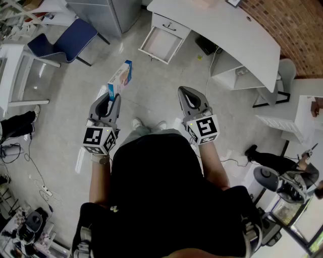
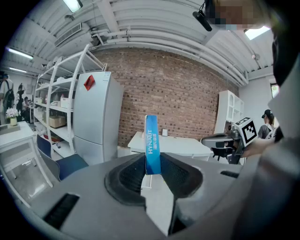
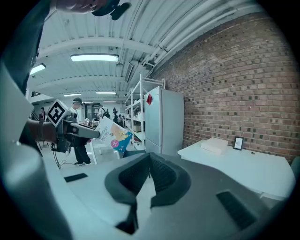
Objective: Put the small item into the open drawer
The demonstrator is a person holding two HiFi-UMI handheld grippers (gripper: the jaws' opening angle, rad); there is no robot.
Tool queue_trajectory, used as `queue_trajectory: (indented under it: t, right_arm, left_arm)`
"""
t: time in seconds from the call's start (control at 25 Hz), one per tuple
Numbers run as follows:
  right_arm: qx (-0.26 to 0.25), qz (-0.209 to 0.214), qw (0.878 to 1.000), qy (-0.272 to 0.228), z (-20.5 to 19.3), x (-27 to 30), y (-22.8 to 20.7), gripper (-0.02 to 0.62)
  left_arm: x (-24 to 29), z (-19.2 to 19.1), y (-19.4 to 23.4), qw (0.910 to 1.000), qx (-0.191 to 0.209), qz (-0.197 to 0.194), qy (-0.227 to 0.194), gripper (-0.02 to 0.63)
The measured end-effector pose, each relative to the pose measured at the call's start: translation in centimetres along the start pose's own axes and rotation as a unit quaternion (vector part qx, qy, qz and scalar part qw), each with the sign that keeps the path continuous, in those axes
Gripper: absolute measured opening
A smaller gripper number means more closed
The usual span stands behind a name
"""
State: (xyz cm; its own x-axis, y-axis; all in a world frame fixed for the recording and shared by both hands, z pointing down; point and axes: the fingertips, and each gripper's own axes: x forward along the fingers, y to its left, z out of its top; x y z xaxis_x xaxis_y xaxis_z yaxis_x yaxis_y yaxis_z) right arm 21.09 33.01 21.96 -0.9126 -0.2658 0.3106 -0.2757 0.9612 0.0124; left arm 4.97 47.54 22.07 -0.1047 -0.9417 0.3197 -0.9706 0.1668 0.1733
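My left gripper is shut on a small blue and white carton, which sticks out past the jaws toward the desk. In the left gripper view the carton stands upright on its narrow blue edge, pinched between the two pads. My right gripper is held level with the left one, jaws shut with nothing in them. The open drawer hangs out of the white desk a few steps ahead, its white inside showing bare. I stand on the grey floor, well short of it.
A blue chair and a grey fridge stand at the far left. A white table edge lies to the left, white shelving to the right. Cables trail across the floor behind me. Other people stand further off.
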Motion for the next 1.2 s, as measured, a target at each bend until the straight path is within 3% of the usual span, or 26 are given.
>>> queue_trajectory:
  t: [0.72, 1.0, 1.2]
  right_arm:
    - [-0.003, -0.032, 0.999, 0.008, 1.2, 1.9, 3.3, 0.012]
    - [0.012, -0.046, 0.999, 0.019, 1.0, 4.7, 1.6, 0.011]
    - [-0.003, -0.034, 0.999, 0.024, 1.2, 7.6, -2.1, 0.012]
  left_arm:
    - [-0.2, 0.5, 2.8, 0.9987, -0.002, -0.044, -0.025, 0.097]
    - [1.8, -0.9, 5.1, 0.9989, -0.001, -0.047, 0.004, 0.097]
    - [5.5, 0.2, 6.1, 0.9995, -0.005, -0.030, 0.011, 0.097]
